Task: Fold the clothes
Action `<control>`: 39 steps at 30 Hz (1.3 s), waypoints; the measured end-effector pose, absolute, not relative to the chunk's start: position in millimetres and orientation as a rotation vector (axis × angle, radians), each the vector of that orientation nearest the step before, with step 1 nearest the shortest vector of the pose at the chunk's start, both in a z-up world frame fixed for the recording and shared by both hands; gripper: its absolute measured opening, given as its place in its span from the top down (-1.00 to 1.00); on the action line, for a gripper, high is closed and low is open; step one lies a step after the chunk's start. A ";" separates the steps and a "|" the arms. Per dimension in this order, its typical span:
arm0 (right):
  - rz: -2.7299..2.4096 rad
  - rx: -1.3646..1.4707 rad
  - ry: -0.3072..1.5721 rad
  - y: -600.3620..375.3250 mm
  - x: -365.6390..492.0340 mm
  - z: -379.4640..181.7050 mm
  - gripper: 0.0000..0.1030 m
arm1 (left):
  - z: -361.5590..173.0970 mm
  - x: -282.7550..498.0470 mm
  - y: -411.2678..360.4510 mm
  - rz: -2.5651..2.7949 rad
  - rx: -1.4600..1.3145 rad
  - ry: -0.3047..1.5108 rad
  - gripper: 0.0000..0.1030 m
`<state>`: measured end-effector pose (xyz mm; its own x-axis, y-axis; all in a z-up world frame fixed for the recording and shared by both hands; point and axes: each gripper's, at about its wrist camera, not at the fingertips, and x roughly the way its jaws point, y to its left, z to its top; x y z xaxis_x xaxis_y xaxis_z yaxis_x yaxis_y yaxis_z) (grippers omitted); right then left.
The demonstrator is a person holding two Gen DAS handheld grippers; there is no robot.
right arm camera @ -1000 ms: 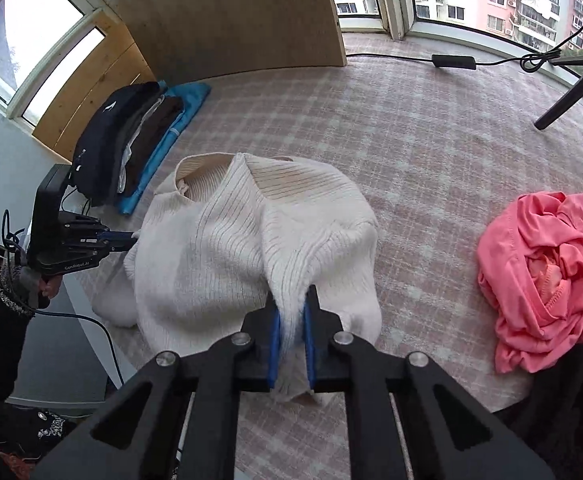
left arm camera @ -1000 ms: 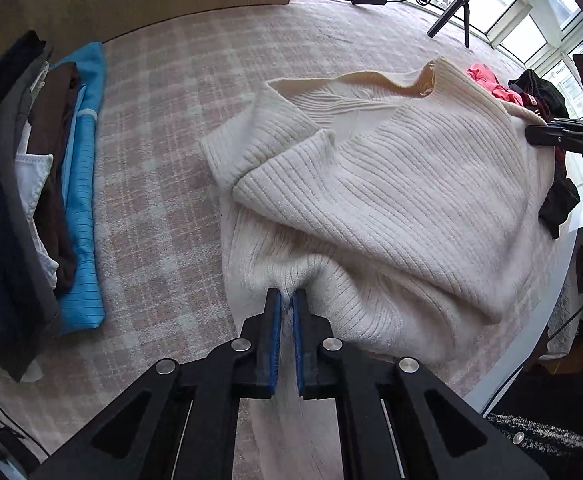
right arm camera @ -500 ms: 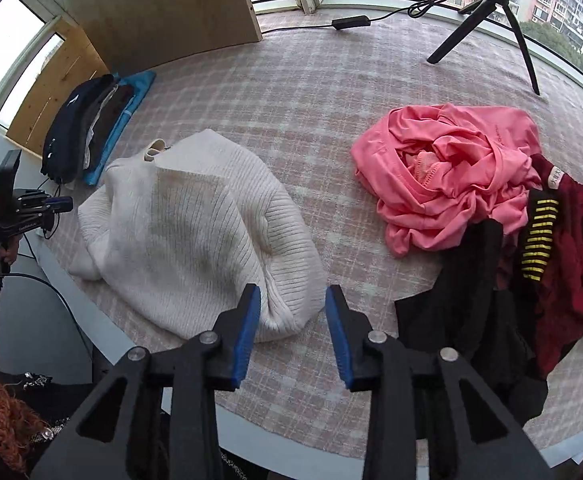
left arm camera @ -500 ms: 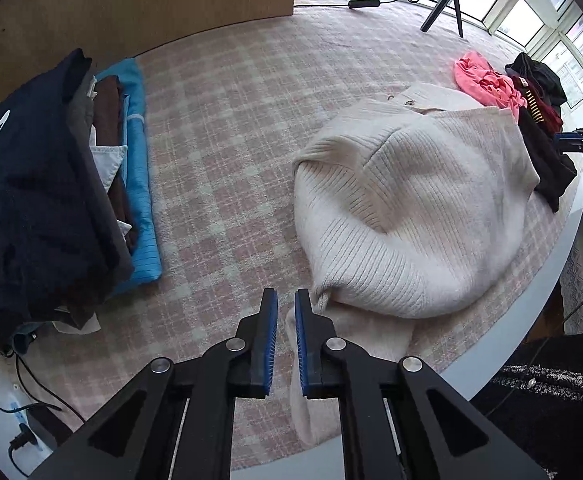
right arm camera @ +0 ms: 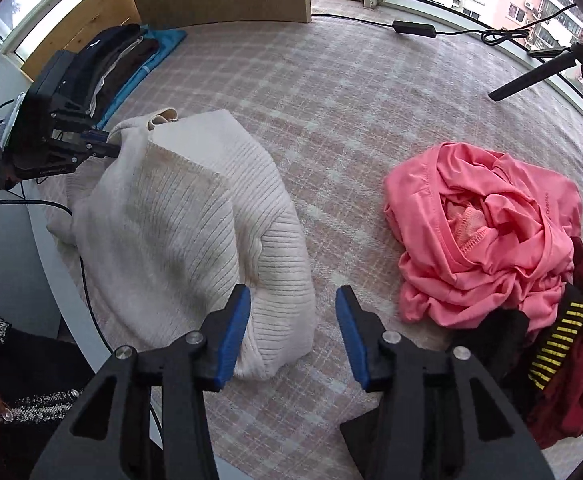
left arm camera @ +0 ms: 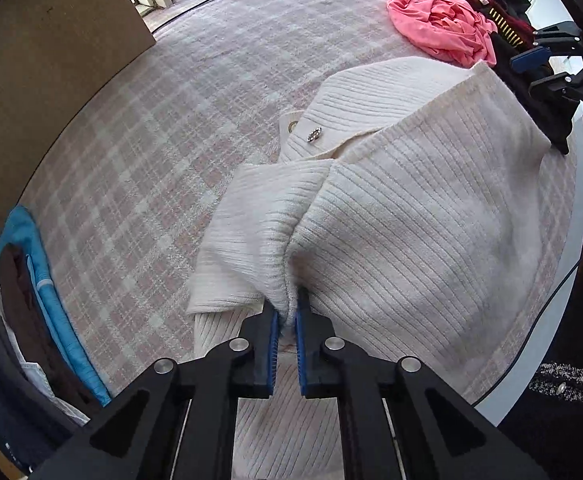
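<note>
A cream ribbed knit sweater (left arm camera: 403,216) lies bunched on the plaid-covered table (left arm camera: 163,128); it also shows in the right wrist view (right arm camera: 195,232). My left gripper (left arm camera: 286,320) is shut on a fold of the sweater at its near left edge and holds that fold up. It shows at the left in the right wrist view (right arm camera: 91,140). My right gripper (right arm camera: 291,320) is open and empty, just above the table at the sweater's near right corner. It also shows far right in the left wrist view (left arm camera: 547,64).
A stack of folded clothes (left arm camera: 23,320) on a blue garment lies at the left, also in the right wrist view (right arm camera: 123,56). A pink garment (right arm camera: 487,228) and dark red and black clothes (right arm camera: 563,340) lie right. A tripod (right arm camera: 563,68) and cable (right arm camera: 411,28) stand behind.
My right gripper let go of the sweater, opened wide and drew back. My left gripper was off the sweater half a second ago and now grips a fold of it again.
</note>
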<state>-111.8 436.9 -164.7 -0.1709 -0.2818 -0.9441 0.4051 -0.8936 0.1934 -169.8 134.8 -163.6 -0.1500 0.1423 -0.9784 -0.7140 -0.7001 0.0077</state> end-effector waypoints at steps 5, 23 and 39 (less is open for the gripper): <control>-2.097 1.561 0.102 430.5 -115.2 -155.7 0.15 | -119.0 -142.9 37.2 2.085 -1.606 0.406 0.89; -1.836 1.425 0.401 312.6 -112.9 -178.5 0.16 | -160.6 -106.4 9.2 2.076 -1.744 0.326 0.89; -2.119 1.492 0.144 396.3 -227.2 -92.0 0.08 | -152.2 -143.2 38.9 2.095 -1.697 0.283 0.88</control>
